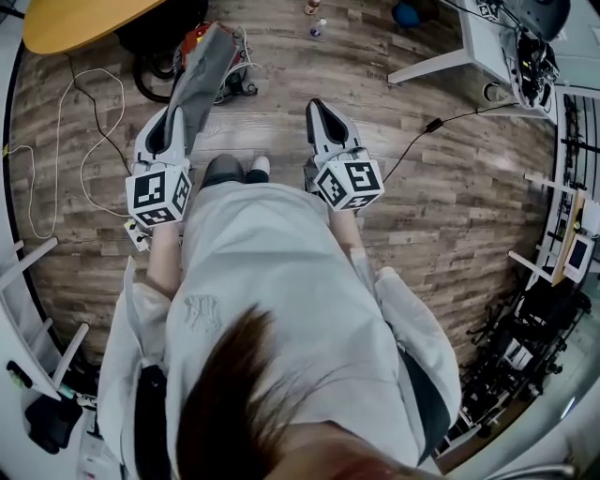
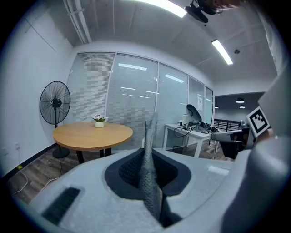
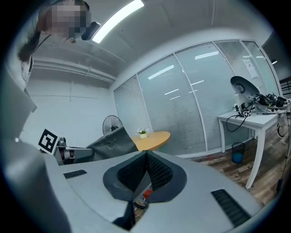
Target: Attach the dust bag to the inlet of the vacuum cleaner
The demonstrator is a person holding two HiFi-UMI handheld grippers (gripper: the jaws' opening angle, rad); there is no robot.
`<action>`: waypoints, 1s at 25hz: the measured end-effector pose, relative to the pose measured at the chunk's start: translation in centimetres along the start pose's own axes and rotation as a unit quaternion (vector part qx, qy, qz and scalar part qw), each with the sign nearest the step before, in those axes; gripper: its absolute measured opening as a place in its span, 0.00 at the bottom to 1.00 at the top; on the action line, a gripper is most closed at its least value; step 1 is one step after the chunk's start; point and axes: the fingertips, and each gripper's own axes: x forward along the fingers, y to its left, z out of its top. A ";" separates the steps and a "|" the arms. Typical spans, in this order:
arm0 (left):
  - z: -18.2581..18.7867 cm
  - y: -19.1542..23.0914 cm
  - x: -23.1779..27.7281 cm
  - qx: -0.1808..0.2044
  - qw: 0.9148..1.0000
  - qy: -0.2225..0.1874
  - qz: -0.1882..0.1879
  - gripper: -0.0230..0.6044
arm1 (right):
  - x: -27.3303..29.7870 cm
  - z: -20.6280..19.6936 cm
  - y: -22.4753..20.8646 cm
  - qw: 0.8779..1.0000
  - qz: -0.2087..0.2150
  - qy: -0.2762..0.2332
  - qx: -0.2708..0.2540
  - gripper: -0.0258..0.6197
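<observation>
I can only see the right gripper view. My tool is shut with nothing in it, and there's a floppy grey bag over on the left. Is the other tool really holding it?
Observer: Yes. In the left gripper view the left tool is shut on the dust bag, which stands up between its pads.
Operator: Where's the vacuum? I can't find it.
Observer: The head view shows what looks like a black and red vacuum cleaner on the floor ahead, beside the round table. The bag's far end overlaps it in that view.
Operator: Is my tool close to the bag?
Observer: No. The right tool is over the wooden floor, apart from the bag.
</observation>
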 end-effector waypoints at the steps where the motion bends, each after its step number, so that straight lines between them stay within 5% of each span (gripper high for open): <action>1: 0.0 0.0 0.2 0.001 1.000 0.000 0.002 0.10 | 0.2 0.0 -0.3 1.000 0.001 0.002 0.000 0.04; 12: 0.0 1.8 3.1 0.013 1.000 0.019 -0.005 0.10 | 5.1 -1.2 -1.0 0.999 0.009 0.042 0.000 0.04; 25: 1.0 5.2 10.4 0.059 0.994 0.045 -0.080 0.10 | 14.1 -0.1 -2.1 0.998 -0.016 0.056 0.002 0.04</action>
